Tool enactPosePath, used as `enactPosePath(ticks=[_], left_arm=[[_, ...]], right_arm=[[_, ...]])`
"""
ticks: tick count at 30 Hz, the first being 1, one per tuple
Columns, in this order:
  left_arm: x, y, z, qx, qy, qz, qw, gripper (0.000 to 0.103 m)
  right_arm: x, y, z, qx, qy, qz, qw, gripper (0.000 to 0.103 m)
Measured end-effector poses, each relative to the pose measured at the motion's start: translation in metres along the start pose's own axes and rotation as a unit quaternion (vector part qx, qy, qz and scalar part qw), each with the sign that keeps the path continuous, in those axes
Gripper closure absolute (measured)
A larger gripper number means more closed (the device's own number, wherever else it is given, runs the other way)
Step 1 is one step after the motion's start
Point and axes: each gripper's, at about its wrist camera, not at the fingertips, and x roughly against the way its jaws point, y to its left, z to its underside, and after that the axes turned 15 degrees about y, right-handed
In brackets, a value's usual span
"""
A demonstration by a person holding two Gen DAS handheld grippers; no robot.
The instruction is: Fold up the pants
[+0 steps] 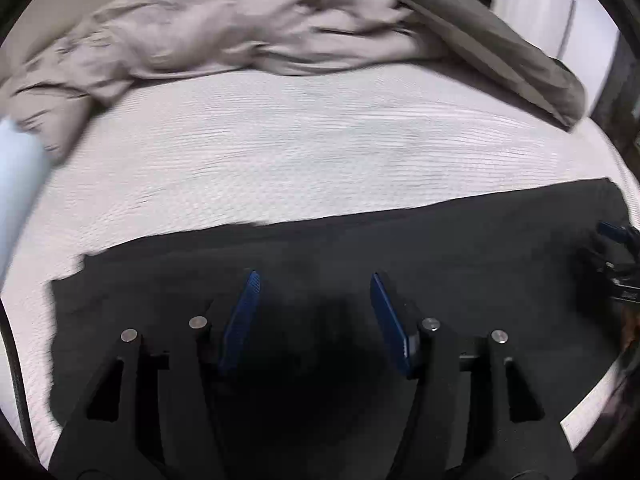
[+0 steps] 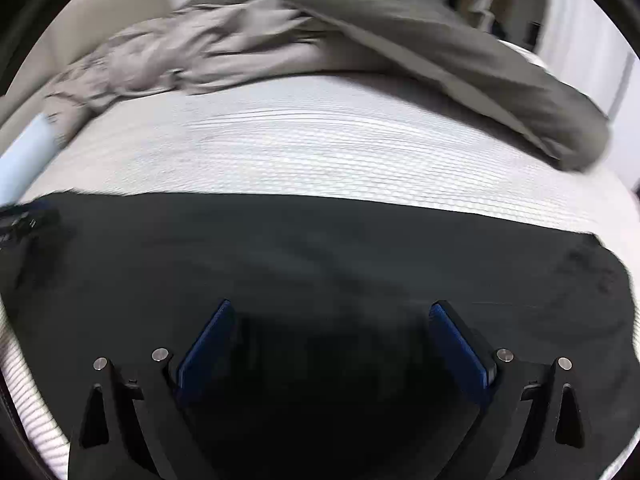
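Observation:
Black pants [image 1: 320,252] lie flat across the near part of a white ribbed bedspread [image 1: 280,140]; they also fill the lower half of the right wrist view [image 2: 320,248]. My left gripper [image 1: 314,280] hovers over the pants, jaws apart, blue pads [image 1: 240,320] empty. My right gripper [image 2: 330,308] is over the pants too, jaws wide apart and empty. The right gripper shows at the far right edge of the left wrist view [image 1: 616,264]; the left gripper shows at the left edge of the right wrist view [image 2: 20,220].
A crumpled beige-grey duvet [image 1: 240,36] and a dark grey pillow [image 1: 500,48] lie along the far side of the bed. A pale blue sleeve [image 1: 16,184] is at the left edge. The bed's right edge drops off near a white wall [image 2: 592,40].

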Motion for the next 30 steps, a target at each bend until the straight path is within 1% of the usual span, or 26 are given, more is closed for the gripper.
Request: enactPosePath(ticks=[1,2,4,5,7,9,10,11,13,16,17,18,19,20,21,22,23,24,25,26,28,30], left_arm=[[-0.005,0.019,0.002,0.019,0.005,-0.009,0.9998,0.047],[-0.012,0.039,0.003,0.043,0.017,-0.01,0.9989,0.048],[-0.036,0.073,0.005,0.075,0.04,-0.003,0.9964,0.055],[-0.044,0.082,0.005,0.075,0.041,0.001,0.9963,0.057],[-0.041,0.101,0.011,0.088,0.035,-0.004,0.9956,0.059],[-0.033,0.122,0.018,0.123,0.031,-0.042,0.991,0.061],[-0.031,0.134,0.021,0.143,0.028,-0.061,0.9875,0.075],[-0.025,0.146,0.028,0.163,0.023,-0.057,0.9848,0.083],[-0.011,0.149,0.043,0.168,0.013,-0.035,0.9851,0.083],[0.011,0.124,0.059,0.118,-0.014,0.003,0.9929,0.082],[0.013,0.116,0.066,0.102,-0.02,0.014,0.9945,0.077],[0.009,0.106,0.069,0.076,-0.012,0.022,0.9968,0.073],[0.0,0.101,0.072,0.061,0.006,0.01,0.9981,0.07],[-0.012,0.101,0.077,0.061,0.027,-0.014,0.9977,0.07],[-0.021,0.108,0.075,0.068,0.034,-0.016,0.997,0.07],[-0.02,0.118,0.08,0.084,0.025,0.005,0.9961,0.07],[-0.015,0.13,0.083,0.103,0.022,0.007,0.9944,0.075],[-0.013,0.14,0.084,0.117,0.021,-0.015,0.9928,0.078],[-0.008,0.148,0.089,0.131,0.016,-0.035,0.9906,0.086],[-0.004,0.155,0.094,0.148,0.018,-0.023,0.9885,0.09],[-0.001,0.163,0.092,0.168,0.018,0.004,0.9856,0.09],[0.014,0.15,0.097,0.14,0.002,0.011,0.9901,0.089]], right_arm=[[-0.004,-0.002,0.008,0.012,0.006,-0.005,1.0,0.003],[-0.011,0.0,0.002,0.02,0.011,-0.002,1.0,0.003],[-0.017,0.008,0.002,0.037,0.02,0.013,0.999,0.003],[-0.02,0.014,0.004,0.045,0.026,0.02,0.998,0.003],[-0.022,0.016,0.006,0.048,0.029,0.025,0.998,0.003],[-0.019,0.014,0.012,0.043,0.03,0.028,0.998,0.003],[-0.018,0.011,0.015,0.039,0.031,0.031,0.998,0.003],[-0.019,0.006,0.014,0.036,0.032,0.033,0.998,0.003],[-0.018,-0.003,0.016,0.025,0.031,0.037,0.998,0.003],[-0.012,-0.008,0.017,0.014,0.029,0.033,0.999,0.003],[-0.008,-0.006,0.018,0.015,0.025,0.027,0.999,0.003],[-0.004,-0.005,0.018,0.017,0.018,0.021,0.999,0.003],[0.0,-0.002,0.018,0.018,0.01,0.013,1.0,0.003],[0.003,0.0,0.019,0.021,0.007,0.006,1.0,0.003],[0.004,0.001,0.019,0.023,0.004,-0.001,1.0,0.003],[0.002,0.001,0.018,0.025,0.005,-0.003,1.0,0.003],[0.002,0.003,0.02,0.029,0.009,0.003,1.0,0.003],[-0.001,0.003,0.021,0.031,0.013,0.01,0.999,0.003],[-0.004,0.002,0.023,0.034,0.019,0.019,0.999,0.003],[-0.005,0.001,0.024,0.036,0.023,0.023,0.999,0.003],[-0.005,-0.003,0.027,0.036,0.027,0.027,0.999,0.003],[0.0,-0.007,0.03,0.033,0.026,0.007,0.999,0.003]])
